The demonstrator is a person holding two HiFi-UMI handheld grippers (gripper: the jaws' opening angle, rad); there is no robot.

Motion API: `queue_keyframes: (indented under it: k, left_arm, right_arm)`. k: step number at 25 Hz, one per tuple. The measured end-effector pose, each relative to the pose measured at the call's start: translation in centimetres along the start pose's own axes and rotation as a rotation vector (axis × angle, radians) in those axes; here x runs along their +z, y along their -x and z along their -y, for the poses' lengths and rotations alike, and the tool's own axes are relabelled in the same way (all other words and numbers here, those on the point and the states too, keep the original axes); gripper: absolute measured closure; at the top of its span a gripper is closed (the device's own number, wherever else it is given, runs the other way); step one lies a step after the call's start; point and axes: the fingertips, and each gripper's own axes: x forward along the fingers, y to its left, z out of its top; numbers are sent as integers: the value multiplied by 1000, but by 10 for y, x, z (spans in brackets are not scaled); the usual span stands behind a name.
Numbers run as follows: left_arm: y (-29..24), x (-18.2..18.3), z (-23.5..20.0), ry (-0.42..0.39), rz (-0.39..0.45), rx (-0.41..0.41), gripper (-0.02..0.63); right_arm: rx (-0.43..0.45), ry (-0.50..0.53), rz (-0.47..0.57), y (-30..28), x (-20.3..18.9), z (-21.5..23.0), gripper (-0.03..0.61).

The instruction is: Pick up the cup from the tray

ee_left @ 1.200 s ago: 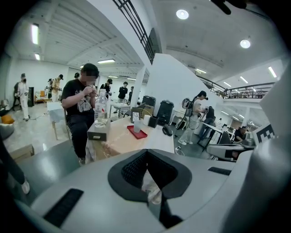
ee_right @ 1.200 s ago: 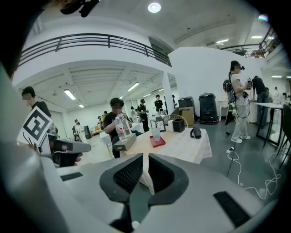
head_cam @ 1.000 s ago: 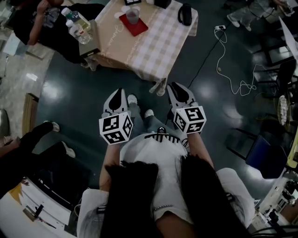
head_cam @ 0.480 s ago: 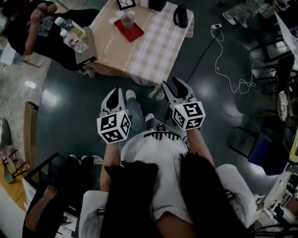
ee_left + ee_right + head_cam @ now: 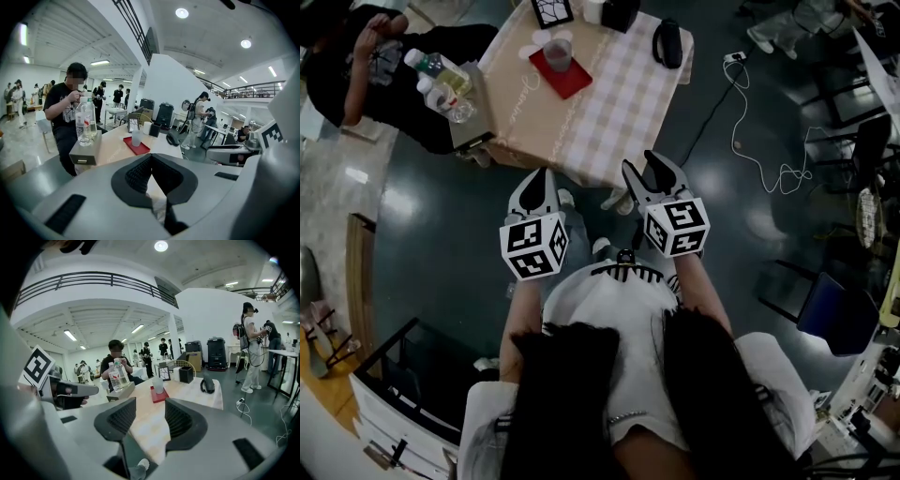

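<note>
Approach is the step in hand, as I judge it: both tongs hang over the floor just short of the bench (image 5: 619, 112), and nothing is gripped.

At far left a seated person (image 5: 366, 56) sits close to the bench's left edge. Bottles (image 5: 441, 80) stand on a grey box (image 5: 473, 108) at that corner. The cup (image 5: 559, 54) stands upright on the red tray (image 5: 575, 79), toward the far left part of the bench and well apart from both tongs.

The left tongs (image 5: 539, 178) have their jaws pressed together with nothing between them. The right tongs (image 5: 641, 169) are parting, with a plain gap between the jaws and nothing in it.

The next move calls for a step forward and a long reach over the near edge. The jaws need to be wide enough to straddle the cup and come in level, so it isn't knocked over.

There is good room over the checked cloth (image 5: 628, 84) between the near edge and the tray. The box and bottles crowd the left, and a picture frame (image 5: 551, 11) stands just behind the tray. A black thing (image 5: 667, 44) lies further right, and a white cable (image 5: 759, 141) trails on the floor, out of the way.
</note>
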Motion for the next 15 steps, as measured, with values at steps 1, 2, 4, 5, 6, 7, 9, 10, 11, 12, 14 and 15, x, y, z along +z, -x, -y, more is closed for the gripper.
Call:
queue_keyframes:
  k: [1, 2, 4, 5, 6, 7, 9, 10, 11, 12, 14, 15]
  left_arm:
    - [-5, 3, -2, -2, -1, -3, 608]
    - [-11, 7, -4, -4, -2, -5, 607]
    - [-22, 14, -8, -8, -4, -11, 607]
    - [-26, 17, -10, -8, -6, -15, 608]
    - [-30, 21, -12, -7, -8, -18, 607]
    - [-34, 24, -15, -6, -9, -21, 608]
    - [-43, 31, -20, -4, -13, -26, 607]
    - [-48, 34, -22, -4, -15, -29, 607]
    - [-52, 38, -25, -5, -17, -33, 607]
    - [-56, 41, -28, -5, -18, -36, 608]
    - [-63, 49, -32, -3, -17, -48, 607]
    - [-66, 53, -35, -2, -17, -54, 607]
  right_arm:
    - [-2, 1, -2, -6, 2, 1, 400]
    - [-4, 2, -5, -12, 4, 2, 400]
    - [-8, 7, -11, -24, 10, 4, 399]
    - [-10, 10, -13, -30, 13, 4, 399]
    - [-12, 12, -14, -35, 16, 5, 397]
    - [-13, 13, -13, -40, 20, 5, 396]
    - [-16, 16, -14, -50, 26, 4, 394]
    - [-17, 19, -17, -55, 29, 3, 391]
    - [-19, 22, -21, -60, 31, 2, 391]
    - [-21, 25, -25, -66, 32, 1, 388]
    - [-28, 25, -30, -75, 36, -1, 379]
    - [-31, 23, -29, -79, 39, -3, 376]
